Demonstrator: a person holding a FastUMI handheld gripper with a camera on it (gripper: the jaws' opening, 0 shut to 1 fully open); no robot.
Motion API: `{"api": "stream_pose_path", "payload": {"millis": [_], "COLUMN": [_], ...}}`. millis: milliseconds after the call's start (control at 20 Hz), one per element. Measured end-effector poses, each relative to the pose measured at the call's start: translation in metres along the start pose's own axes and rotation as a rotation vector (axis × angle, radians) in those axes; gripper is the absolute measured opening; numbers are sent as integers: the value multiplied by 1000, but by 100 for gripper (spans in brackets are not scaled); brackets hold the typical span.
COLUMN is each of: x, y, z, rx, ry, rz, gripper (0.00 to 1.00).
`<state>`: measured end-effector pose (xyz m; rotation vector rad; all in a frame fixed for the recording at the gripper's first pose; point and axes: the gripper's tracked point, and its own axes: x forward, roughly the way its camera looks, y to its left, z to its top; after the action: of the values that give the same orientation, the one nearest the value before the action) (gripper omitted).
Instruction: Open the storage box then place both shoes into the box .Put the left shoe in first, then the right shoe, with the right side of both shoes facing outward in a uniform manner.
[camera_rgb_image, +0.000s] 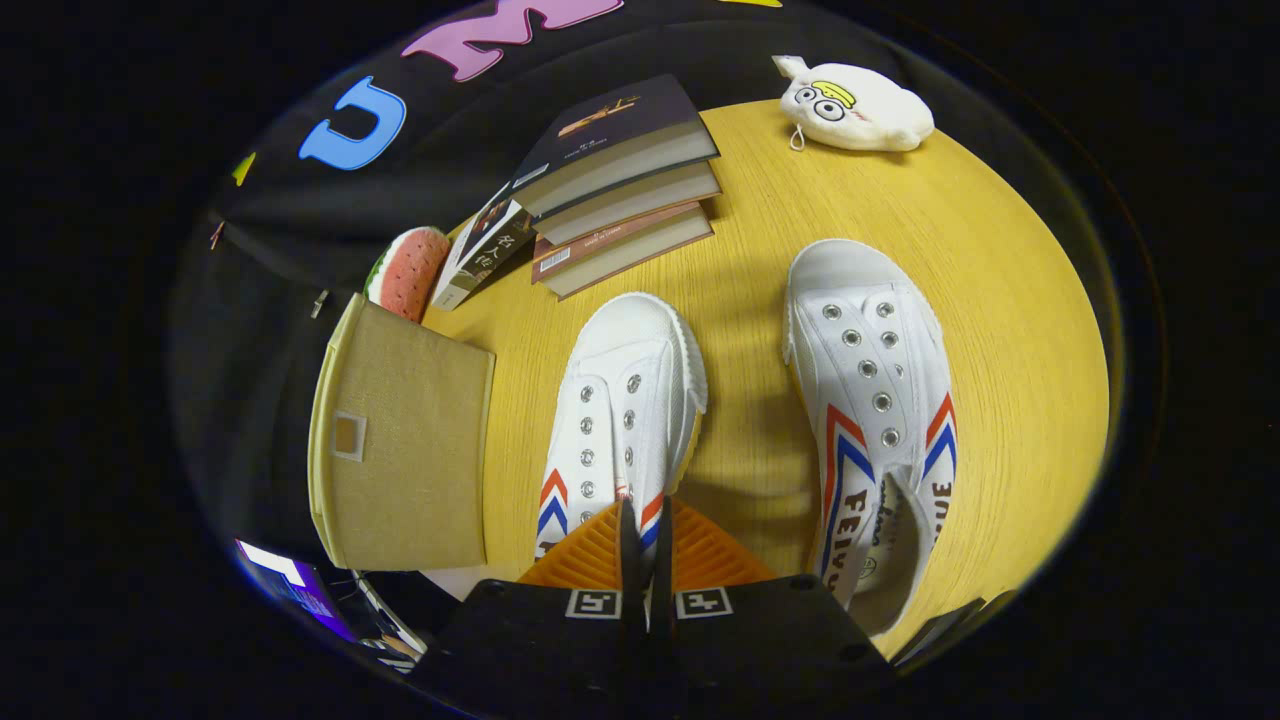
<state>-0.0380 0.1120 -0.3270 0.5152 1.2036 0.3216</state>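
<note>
A round yellow wooden table (1000, 300) carries everything. At its far side a stack of books (610, 180) lies fanned, with a watermelon-slice cushion (405, 268) just beside it and a white plush toy (852, 105) well apart toward the far rim. The tan fabric box (400, 440) sits to the left of the fingers, its lid still on and a small label pocket on its face — nothing lies between it and the nearer shoe.

Two white canvas shoes point away from the camera, side by side but not touching. The left shoe (625, 400) is straight ahead of the fingers; the right shoe (875, 400) stands apart to the right, its opening toward the camera.

The gripper (645, 530) is closed down to a thin slit, fingertips at the heel end of the left shoe. Whether both fingers actually pinch its rim cannot be told, since the fingers hide the heel.

The right shoe has red and blue chevrons on both sides and lettering that reads partly "FEIYU" — the rest is cut off. Book spines carry print too small to read.
</note>
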Motion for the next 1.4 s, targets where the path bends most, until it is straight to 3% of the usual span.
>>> {"api": "stream_pose_path", "payload": {"millis": [350,700,1000,1400], "x": [-62,-108,-90,-25], "y": [51,144,233,333], "z": [20,49,50,16], "rx": [45,36,-1,-7], "ry": [-84,-175,-161,-81], "rz": [13,76,158,236], "gripper": [5,5,5,5]}}
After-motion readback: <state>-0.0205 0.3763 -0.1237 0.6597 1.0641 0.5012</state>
